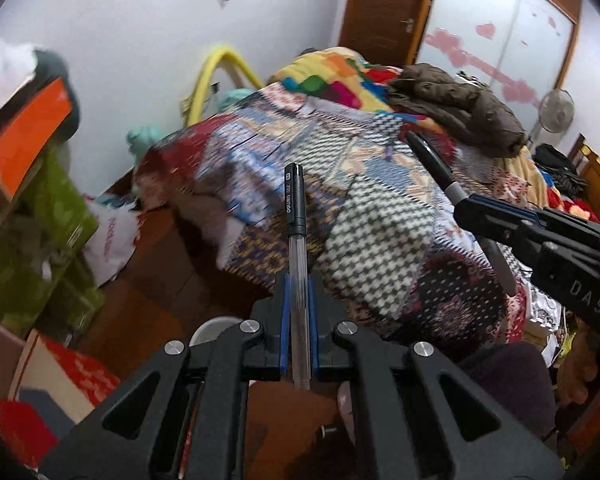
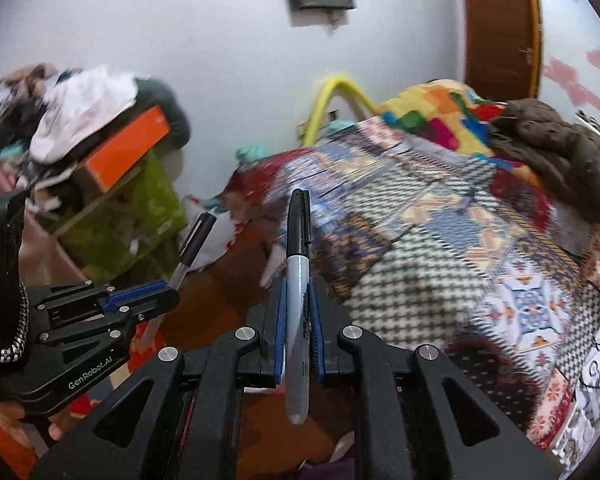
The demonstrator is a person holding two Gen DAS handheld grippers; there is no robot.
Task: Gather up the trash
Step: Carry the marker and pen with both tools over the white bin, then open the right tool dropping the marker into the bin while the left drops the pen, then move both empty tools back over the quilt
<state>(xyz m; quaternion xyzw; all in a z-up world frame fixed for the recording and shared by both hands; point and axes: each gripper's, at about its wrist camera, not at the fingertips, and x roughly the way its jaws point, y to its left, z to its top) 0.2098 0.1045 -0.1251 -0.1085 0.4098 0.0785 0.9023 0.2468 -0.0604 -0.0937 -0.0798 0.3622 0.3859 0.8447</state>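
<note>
Left side first. The left gripper (image 1: 298, 312) is found closed hard on a clear-barrelled pen (image 1: 297, 248), the blue pads (image 1: 286, 320) pressing the barrel from either side. The pen is held lengthwise along the fingers, black cap forward and well beyond the tips, its bare end projecting back past the pads; this is judged a grip chosen for carrying, not for writing. To the left of and below this claw, stacked boxes (image 1: 28, 208) (orange over green) and a white plastic bag (image 1: 112, 236) are seen on the wooden floor (image 1: 156, 280). No bin can be identified in either view.

Ahead of both claws lies a bed under a patchwork quilt (image 1: 340, 184), with a brown jacket (image 1: 456, 104) heaped at its far right.

Right side. The right gripper (image 2: 298, 320) is likewise clamped on a permanent marker (image 2: 298, 280), cap forward, grey body trailing back between the pads. It is seen from the left wrist view to the right of the left claw, close beside it.

Both items are judged to be collected trash in transit: each is gripped near mid-length, which should limit swinging. The background is blurred, so finer floor detail cannot be told.
</note>
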